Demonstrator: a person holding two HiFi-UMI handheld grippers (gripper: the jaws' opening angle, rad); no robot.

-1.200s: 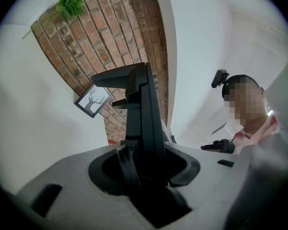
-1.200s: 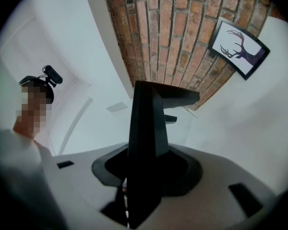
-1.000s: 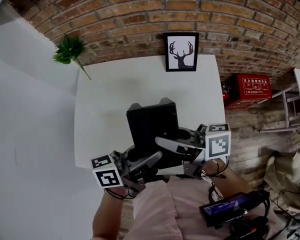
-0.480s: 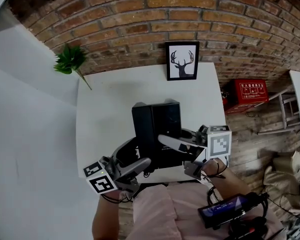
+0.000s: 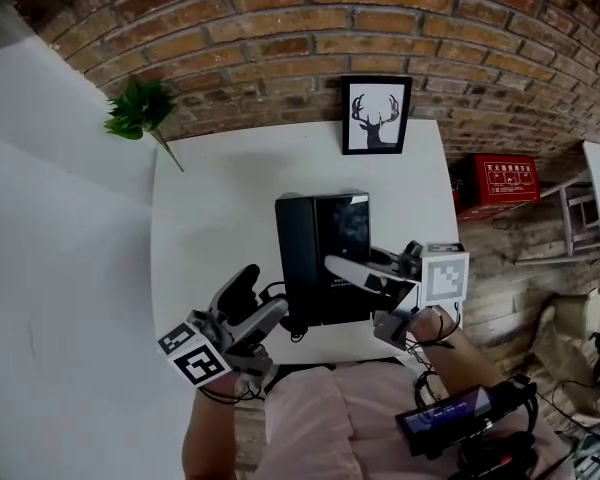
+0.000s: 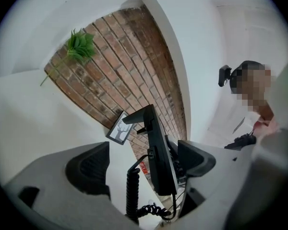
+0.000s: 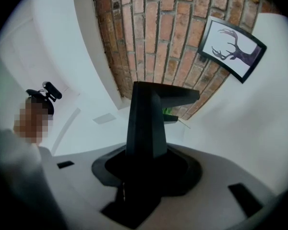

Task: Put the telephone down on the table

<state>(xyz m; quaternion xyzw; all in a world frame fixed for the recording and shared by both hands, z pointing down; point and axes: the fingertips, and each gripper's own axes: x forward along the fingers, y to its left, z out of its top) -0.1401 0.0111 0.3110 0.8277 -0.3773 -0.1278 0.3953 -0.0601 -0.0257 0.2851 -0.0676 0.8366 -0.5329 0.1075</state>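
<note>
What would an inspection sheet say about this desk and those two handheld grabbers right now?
Surface: white table, mostly bare.
Job's things: black telephone over the table's near half.
Clutter: framed deer picture at the far edge; green plant by the far left corner.
Grippers: left gripper open, jaws just opened, beside the telephone, gripping nothing; right gripper shut on the telephone.
Cables: coiled cord trailing from the telephone.
Surroundings: brick wall; red box at its foot, right.

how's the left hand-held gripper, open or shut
Open. The left hand-held gripper has just been opening: its jaws stand wide apart, pressing on nothing, clear of the telephone.
</note>
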